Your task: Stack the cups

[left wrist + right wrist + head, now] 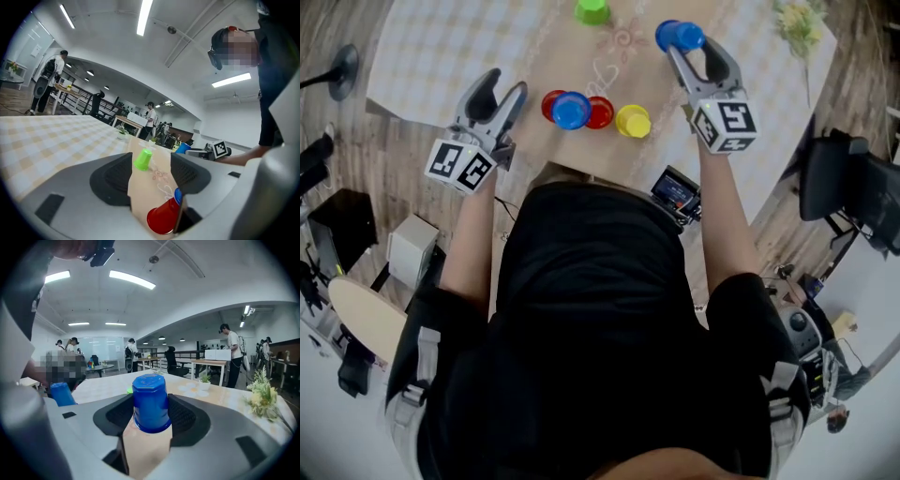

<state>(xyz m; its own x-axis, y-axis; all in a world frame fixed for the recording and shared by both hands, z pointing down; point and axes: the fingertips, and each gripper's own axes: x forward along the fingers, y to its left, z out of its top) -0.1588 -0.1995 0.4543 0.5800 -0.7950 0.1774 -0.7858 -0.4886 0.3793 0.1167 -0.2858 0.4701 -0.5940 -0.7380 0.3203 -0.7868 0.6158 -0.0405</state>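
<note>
An upside-down blue cup (150, 401) stands between the pads of my right gripper (151, 416), which is shut on its sides. In the head view this blue cup (681, 35) and the right gripper (688, 47) are at the far right of the tan runner (647, 80). Near the front edge sit two red cups (600, 112) with a second blue cup (572, 110) between them and a yellow cup (633, 121) to their right. A green cup (592, 10) stands at the far end. My left gripper (506, 84) is open and empty, left of the red cups (163, 218).
A checkered cloth (441, 47) covers the table on both sides of the runner. A small plant (797, 23) stands at the far right corner. A black chair (839, 187) is off the table's right side, and people and tables fill the room behind.
</note>
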